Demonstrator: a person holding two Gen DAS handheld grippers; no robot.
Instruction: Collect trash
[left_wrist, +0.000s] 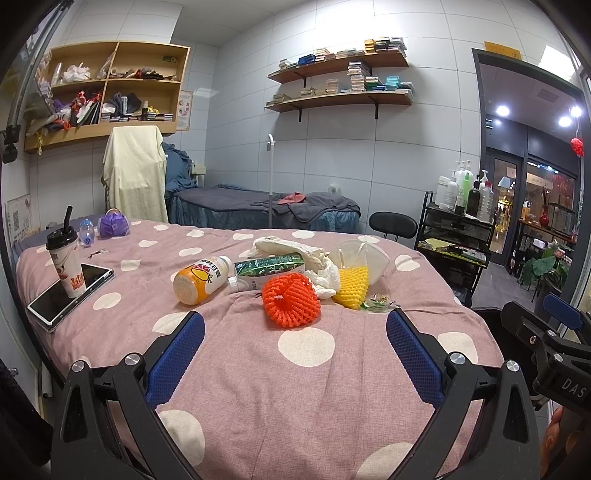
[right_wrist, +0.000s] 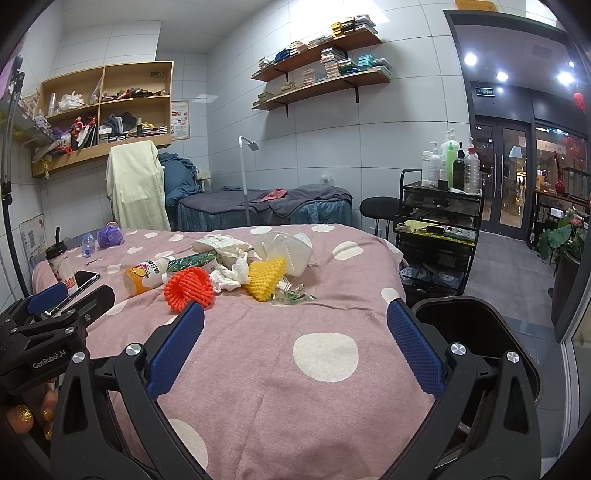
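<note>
A heap of trash lies mid-bed: an orange foam net, a yellow foam net, an orange juice bottle, a green carton, crumpled tissue, a clear plastic container and small wrappers. My left gripper hovers open just short of the orange net, nothing between its fingers. My right gripper is also open and empty over the bedspread, farther from the pile. A black bin stands beside the bed, behind the right finger.
A milk-tea cup stands on a tablet at the bed's left edge, with a small bottle and purple pouch behind. A black trolley with bottles and a stool stand right of the pink dotted bed.
</note>
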